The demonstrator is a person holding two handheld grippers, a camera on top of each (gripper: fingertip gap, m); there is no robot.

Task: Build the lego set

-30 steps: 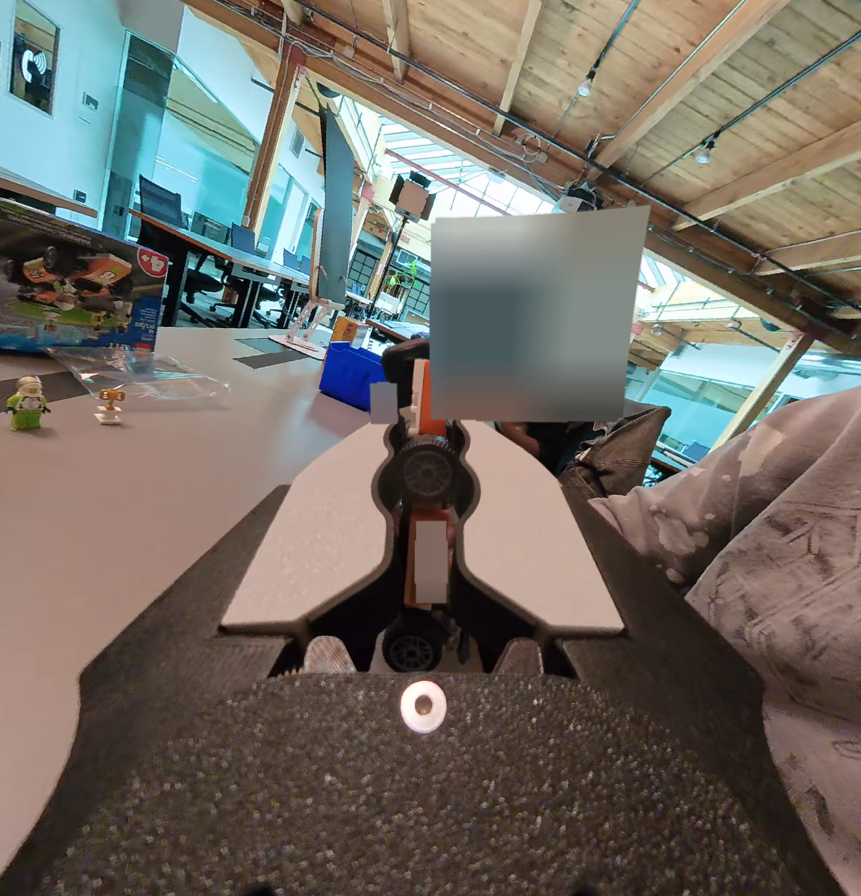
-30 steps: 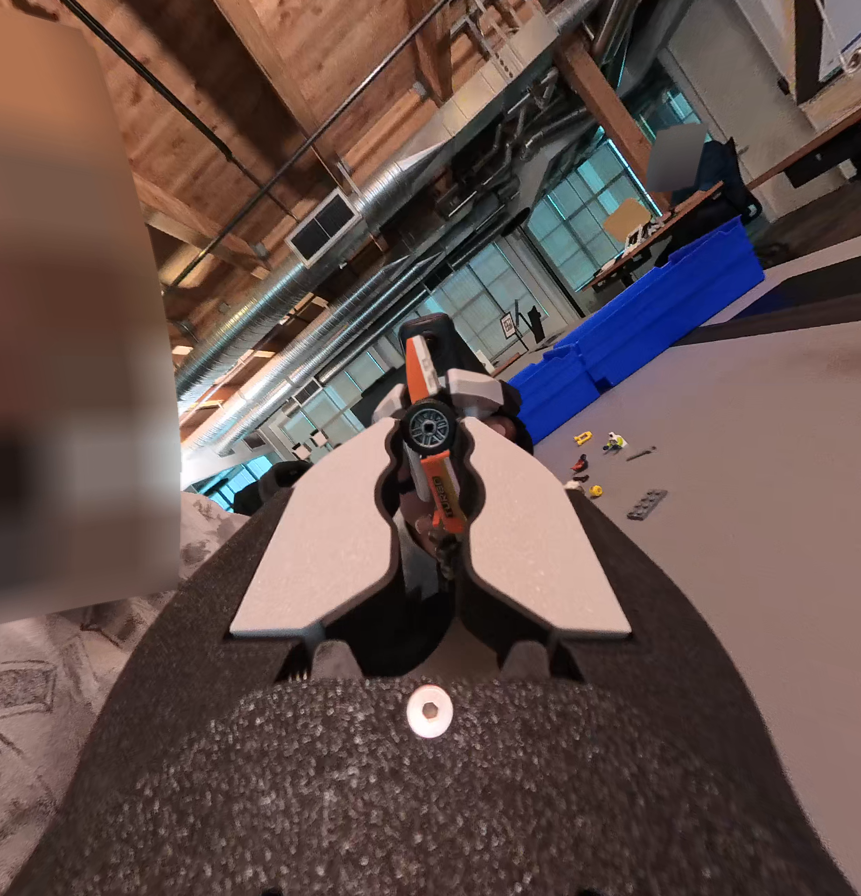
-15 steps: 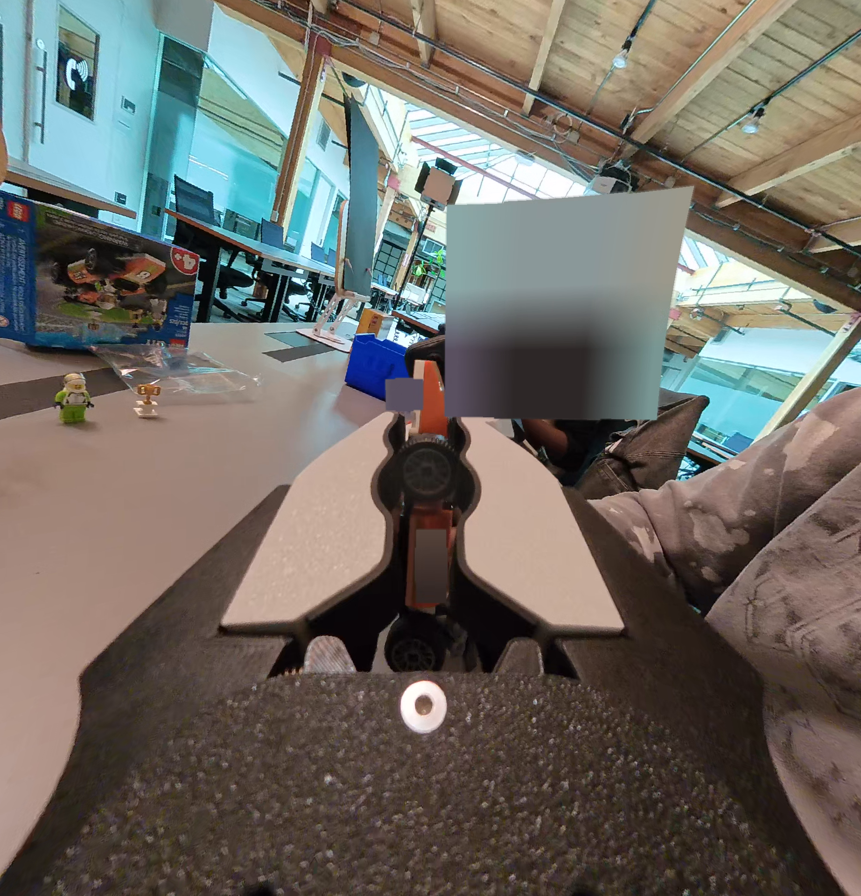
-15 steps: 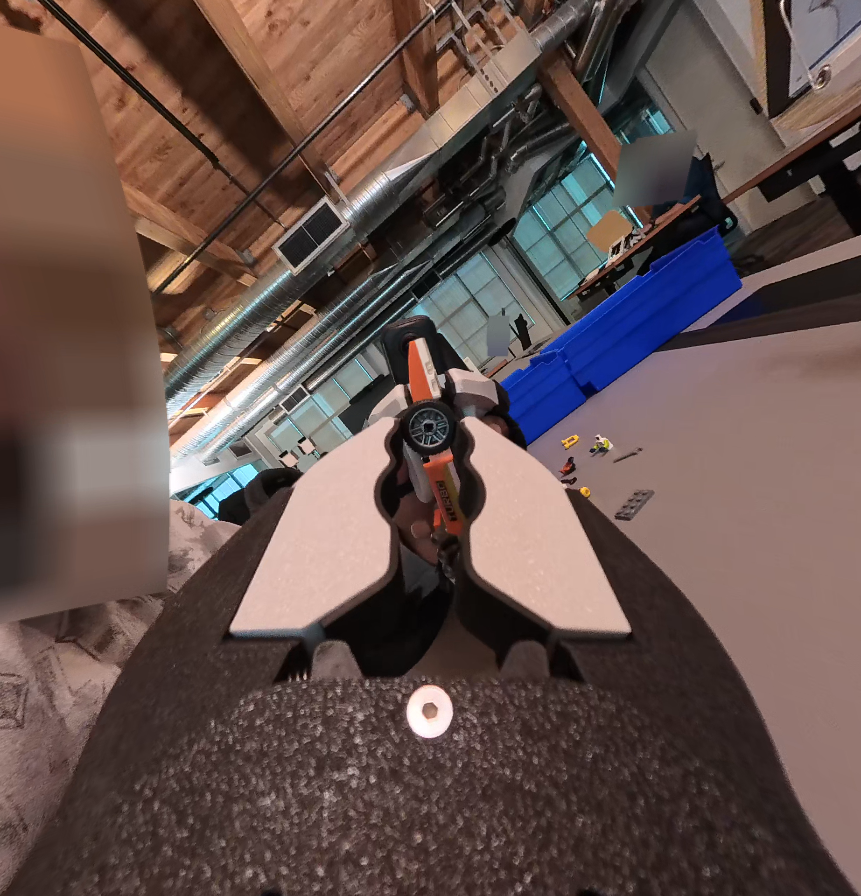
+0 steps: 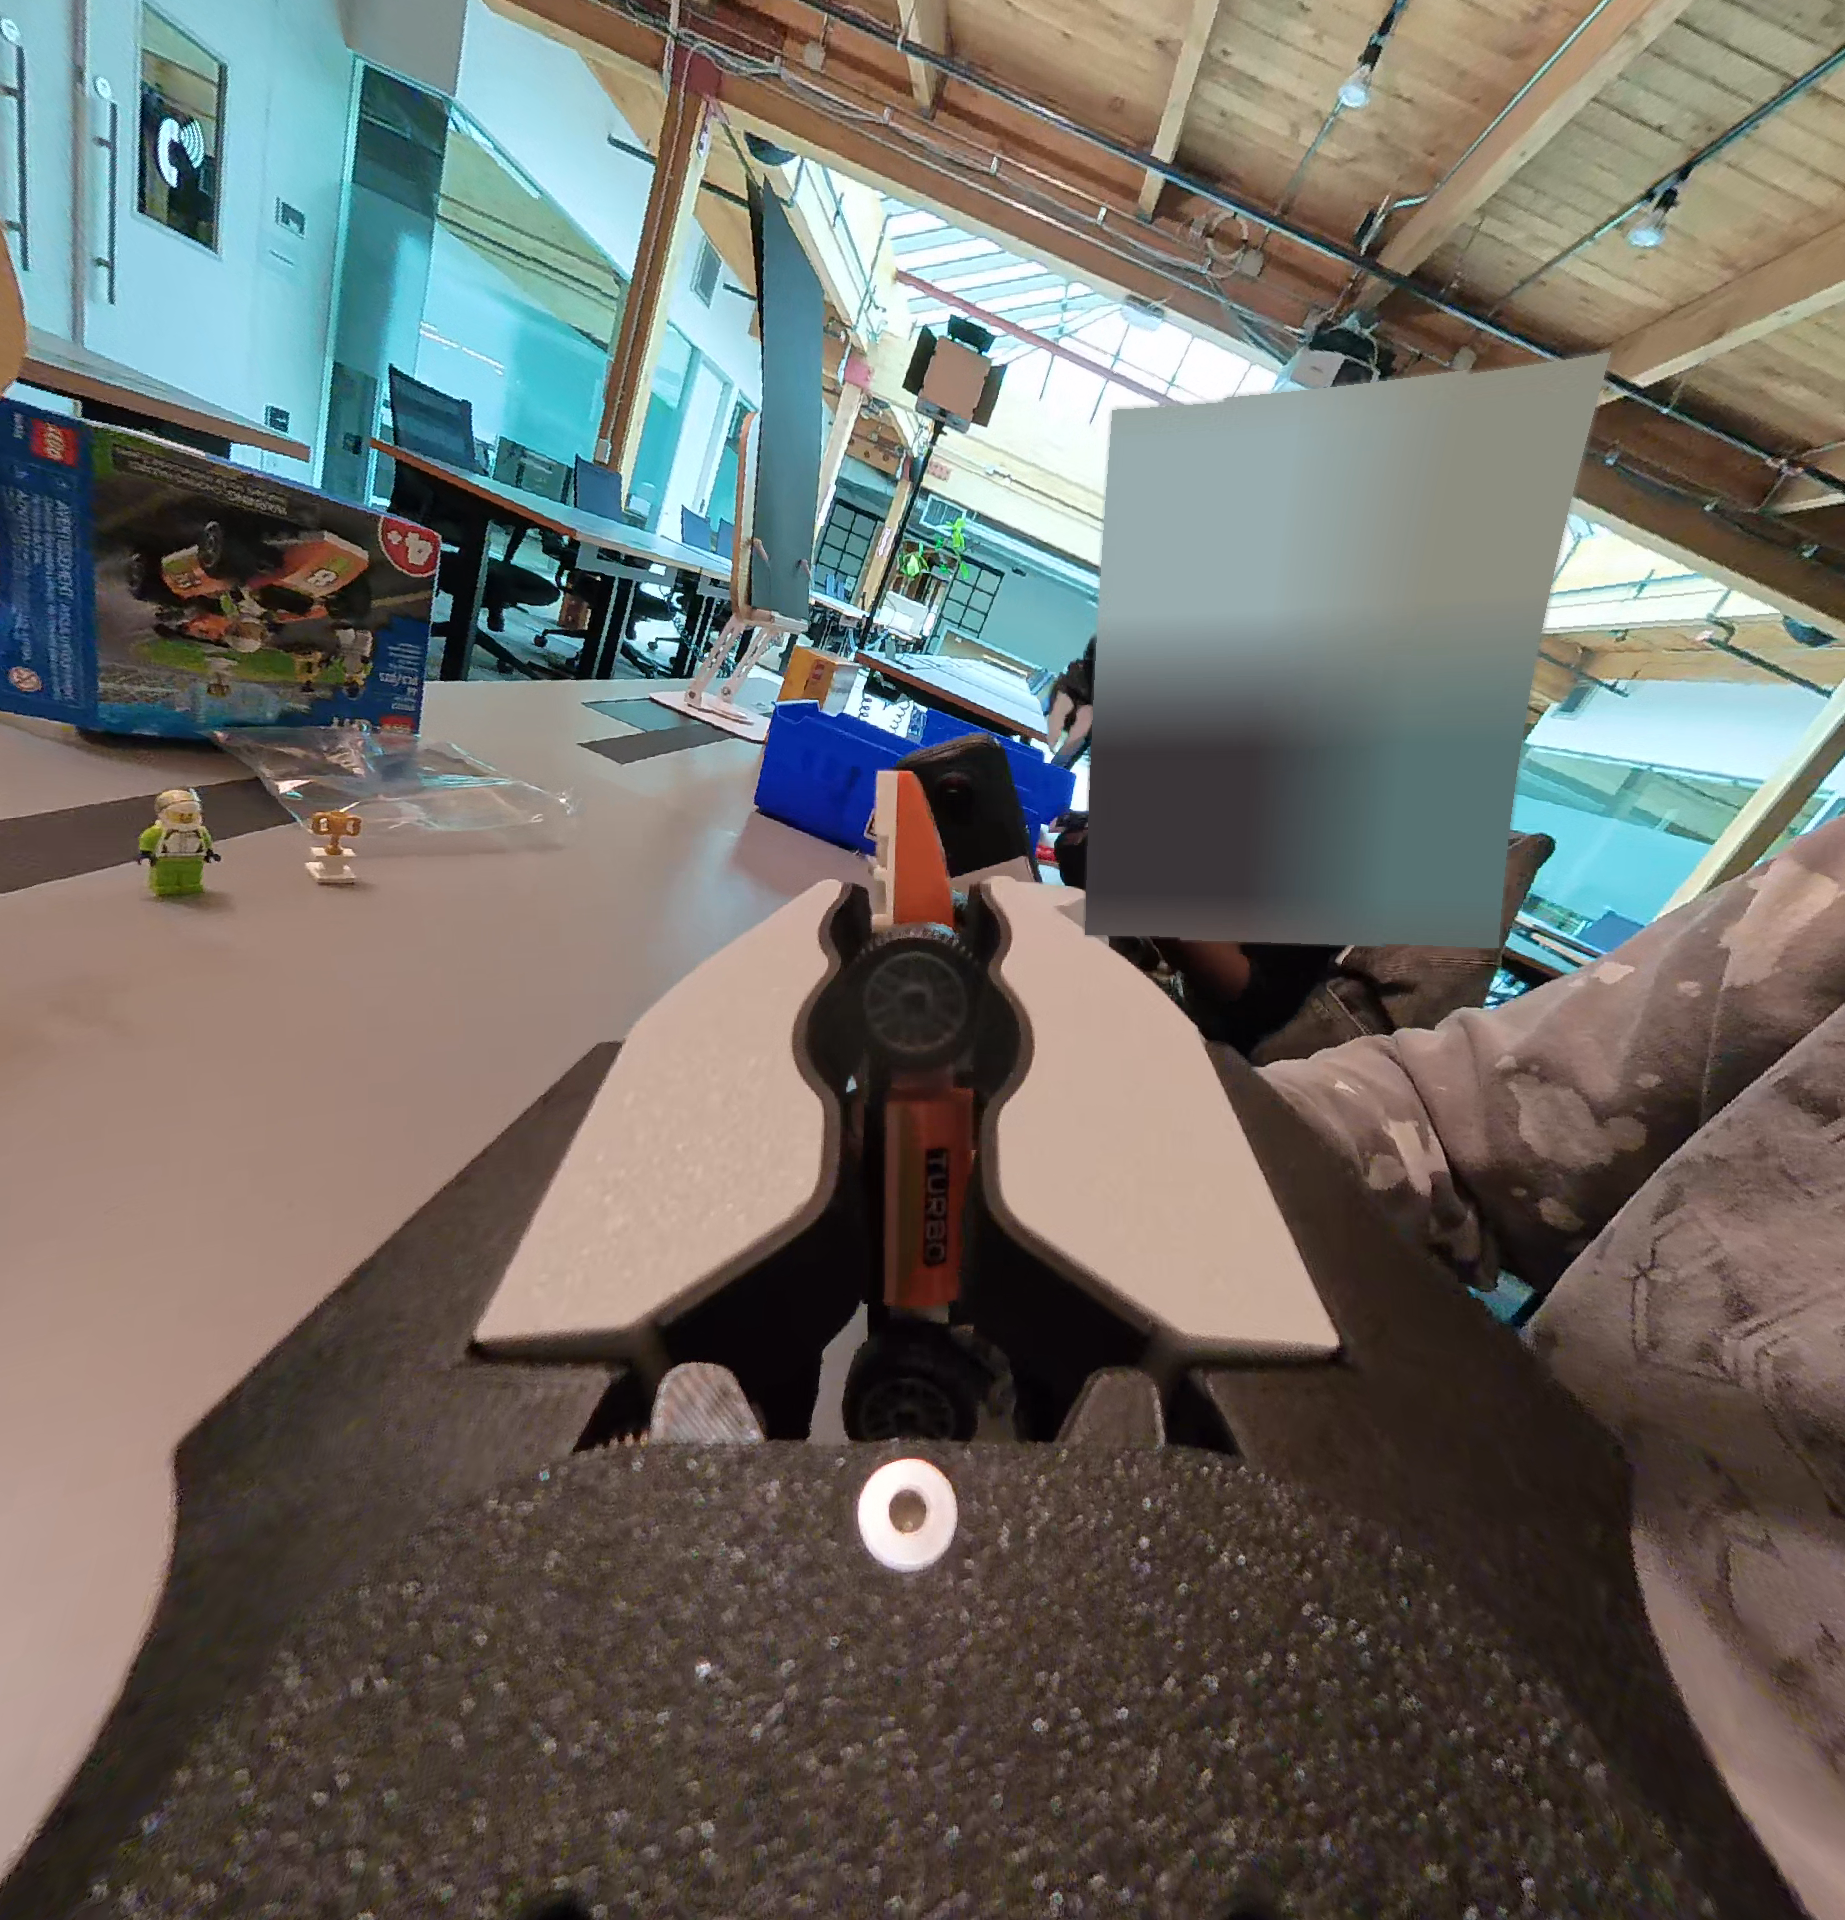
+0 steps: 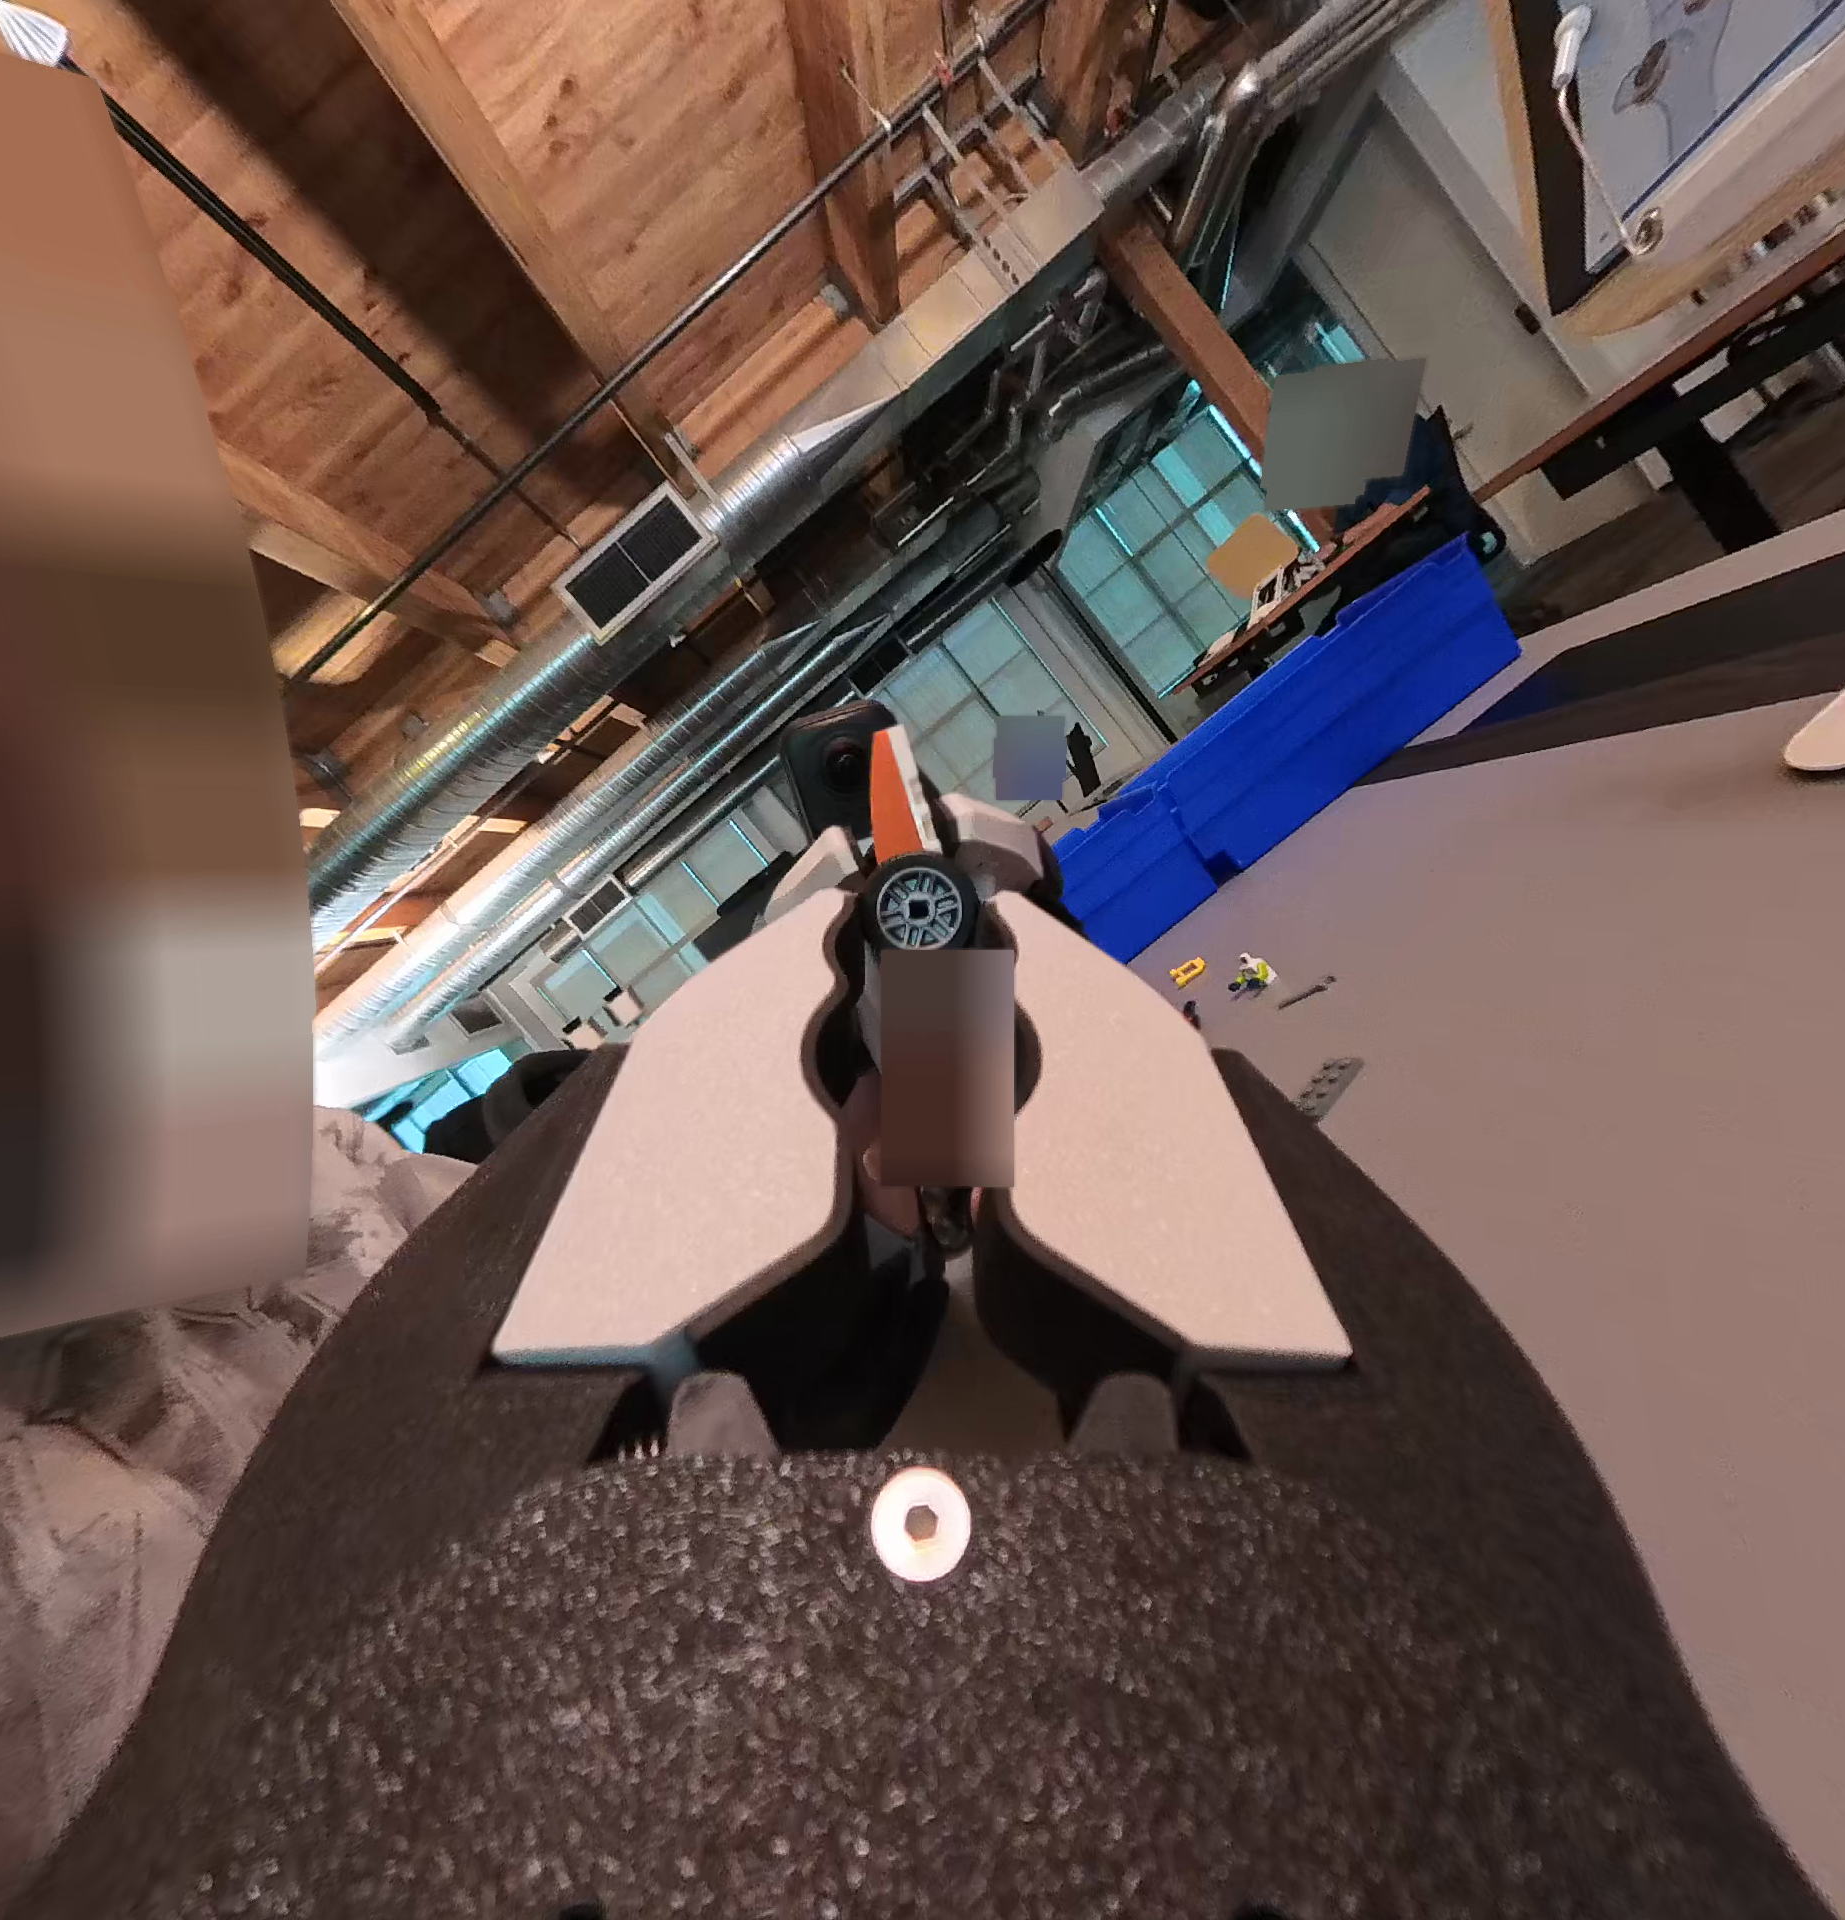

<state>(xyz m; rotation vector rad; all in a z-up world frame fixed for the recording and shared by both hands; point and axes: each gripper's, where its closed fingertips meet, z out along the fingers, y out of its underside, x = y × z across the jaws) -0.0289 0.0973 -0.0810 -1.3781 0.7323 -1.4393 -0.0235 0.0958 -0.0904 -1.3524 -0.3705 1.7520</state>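
An orange lego car (image 5: pixel 923 1205) with black wheels is held in the air above the grey table (image 5: pixel 274 1091). My left gripper (image 5: pixel 913 904) is shut on it, with a front wheel (image 5: pixel 913 1003) between the fingertips. My right gripper (image 6: pixel 918 894) is shut on the same car (image 6: pixel 890 790) from the opposite end, around a grey-hubbed wheel (image 6: pixel 920 906). Each view shows the other gripper's black camera just beyond the car. A patch hides the car's side in the right wrist view.
A green minifigure (image 5: pixel 177 842), a small trophy (image 5: pixel 334 847), a clear bag (image 5: pixel 398 779) and the set's box (image 5: pixel 211 603) sit at the left. Loose pieces (image 6: pixel 1250 971) and a dark plate (image 6: pixel 1328 1081) lie near blue bins (image 6: pixel 1313 727). A person's grey sleeve (image 5: pixel 1624 1143) is at the right. Both grippers' tips are close together, under 4 cm apart.
Both grippers have stayed shut on the car. The left view has swung slightly left, so the box and minifigure sit further right in it. The right view has shifted a little.
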